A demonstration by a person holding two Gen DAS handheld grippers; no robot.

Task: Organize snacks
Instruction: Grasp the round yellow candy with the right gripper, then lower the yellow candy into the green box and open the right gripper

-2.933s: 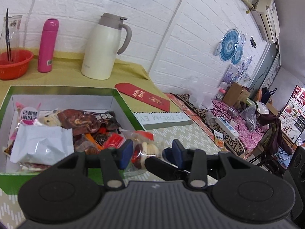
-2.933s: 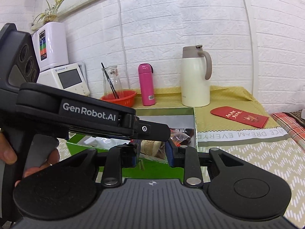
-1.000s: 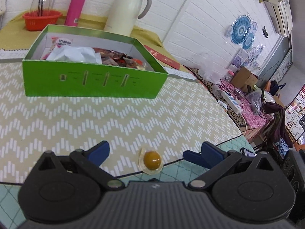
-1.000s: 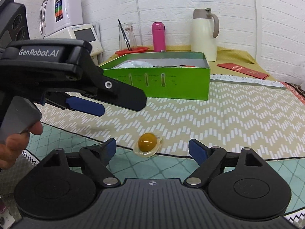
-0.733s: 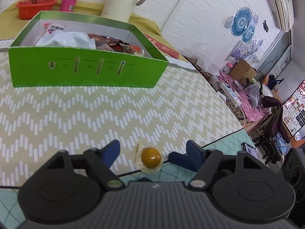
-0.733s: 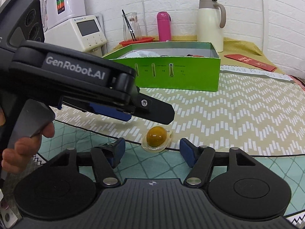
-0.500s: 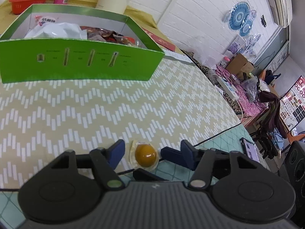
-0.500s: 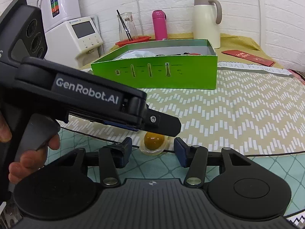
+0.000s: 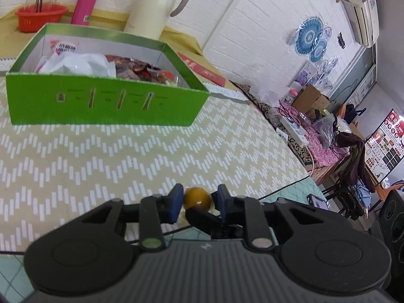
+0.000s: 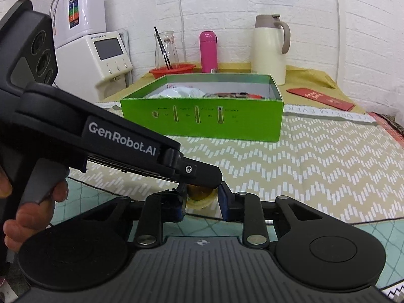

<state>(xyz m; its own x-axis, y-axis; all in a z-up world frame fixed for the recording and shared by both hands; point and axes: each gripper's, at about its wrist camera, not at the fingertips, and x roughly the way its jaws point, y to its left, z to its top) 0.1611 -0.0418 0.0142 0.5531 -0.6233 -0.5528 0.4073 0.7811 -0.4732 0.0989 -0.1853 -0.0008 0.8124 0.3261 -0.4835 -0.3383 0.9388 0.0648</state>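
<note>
A round yellow snack [image 9: 197, 198] in a clear wrapper lies at the seam between the chevron mat and the teal cloth. My left gripper [image 9: 198, 198] has its blue pads closing against the snack's sides. In the right wrist view the snack [image 10: 202, 194] sits low between the closing jaws of my right gripper [image 10: 202, 200], whose pads stand just off the wrapper. The left gripper [image 10: 199, 176] reaches in from the left over the snack and hides its top. The green box [image 9: 101, 106] [image 10: 202, 123] further back holds several packaged snacks [image 9: 83, 63].
Behind the box stand a cream jug [image 10: 269, 48], a pink bottle [image 10: 208, 50] and a red basket [image 9: 40, 16]. A red envelope [image 10: 320, 98] lies at the right. A white appliance [image 10: 101, 55] stands at the left. A hand [image 10: 32, 212] holds the left gripper.
Both grippers' jaws have narrowed from wide open around the yellow snack. The left gripper has pushed in over the snack in the right wrist view. The snack has stayed in place.
</note>
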